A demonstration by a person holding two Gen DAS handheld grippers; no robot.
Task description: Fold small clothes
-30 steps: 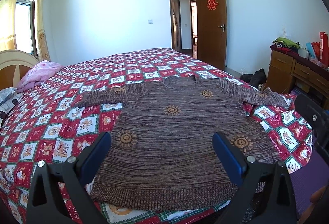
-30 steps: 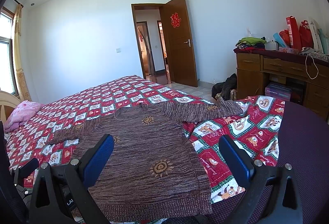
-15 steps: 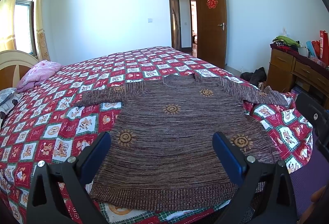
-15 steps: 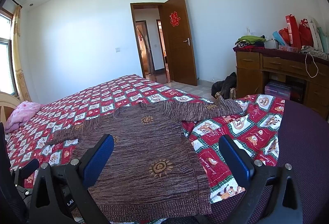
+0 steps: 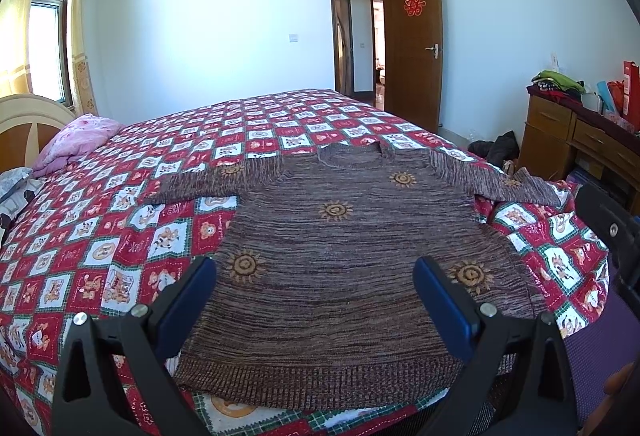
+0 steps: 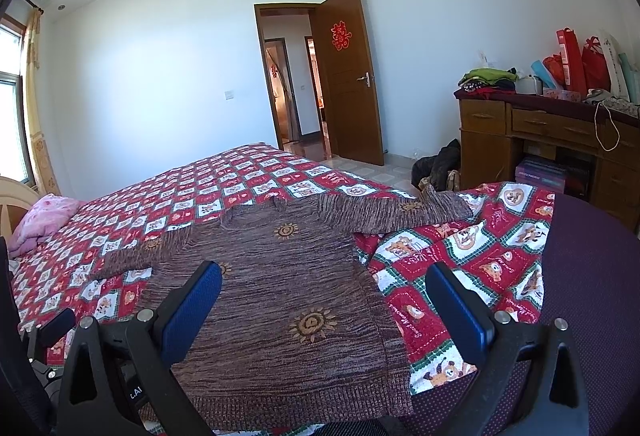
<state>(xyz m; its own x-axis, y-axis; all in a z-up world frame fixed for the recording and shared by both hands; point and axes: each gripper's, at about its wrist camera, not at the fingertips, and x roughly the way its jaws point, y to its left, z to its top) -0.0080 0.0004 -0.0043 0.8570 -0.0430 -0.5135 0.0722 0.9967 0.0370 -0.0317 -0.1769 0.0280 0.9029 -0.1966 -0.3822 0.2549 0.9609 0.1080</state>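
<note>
the brown sweater [image 5: 340, 244] lies flat and face up on the checked bedspread [image 5: 132, 220], hem at the near edge of the bed, neck toward the far side, both sleeves spread out; the one toward the dresser [image 6: 536, 140] trails off to the bed's edge. the left gripper [image 5: 314, 292] hangs above the hem with its blue pads [image 5: 188, 300] spread wide and nothing between them. the right gripper [image 6: 324, 300] is just as wide apart and empty, sitting over the sweater's right side and the bare quilt beside it.

as for what has changed in the last second: almost nothing. both views have barely drifted, the sweater has not shifted a thread, and the claws are as far open as they were. to my eye that means the folding proper has not begun; the garment is laid out and the person is lining up over it. i'd guess the first move is to drop onto a sleeve or a side edge and carry it across the middle. the knit looks soft and loose, so a pinch that takes only the top layer could drag and bunch it

the pink pillow [image 5: 76, 144] sits well away near the headboard
</note>
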